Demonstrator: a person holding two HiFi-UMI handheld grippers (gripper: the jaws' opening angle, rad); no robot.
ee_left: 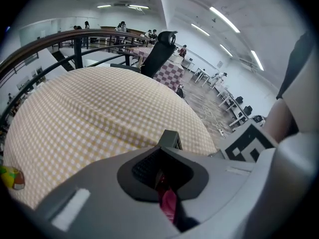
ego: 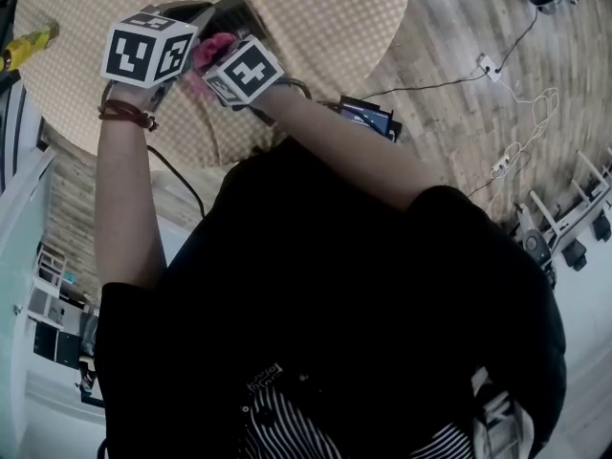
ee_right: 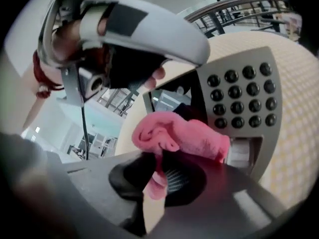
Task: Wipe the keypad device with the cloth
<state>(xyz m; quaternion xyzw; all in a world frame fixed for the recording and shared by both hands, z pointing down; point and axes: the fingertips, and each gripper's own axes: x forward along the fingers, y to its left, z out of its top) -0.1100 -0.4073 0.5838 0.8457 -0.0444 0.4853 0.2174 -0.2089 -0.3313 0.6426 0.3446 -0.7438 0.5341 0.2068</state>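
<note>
The right gripper's [ee_right: 164, 176] fingers are clamped on a pink cloth [ee_right: 184, 136]. A fold is pinched between the ribbed pads, and the rest bunches up in a roll just past the fingertips. That roll presses against the lower left part of the keypad device [ee_right: 241, 99], below and to the left of its block of round dark buttons, and touches the pale strip under them. The left gripper's [ee_left: 162, 176] fingers are drawn together on the keypad device's edge. A dark ribbed corner of the device [ee_left: 171, 139] juts out just beyond them, and a sliver of pink shows low in the slit between them. From the right gripper view the left gripper's grey body arches over the device's upper left side, with a red band [ee_right: 40, 73] on the wrist behind it. The device is held tilted above the round checked surface [ee_left: 99, 113]. A yellow object [ee_left: 11, 177] lies well apart from the device, at the surface's near left rim.
</note>
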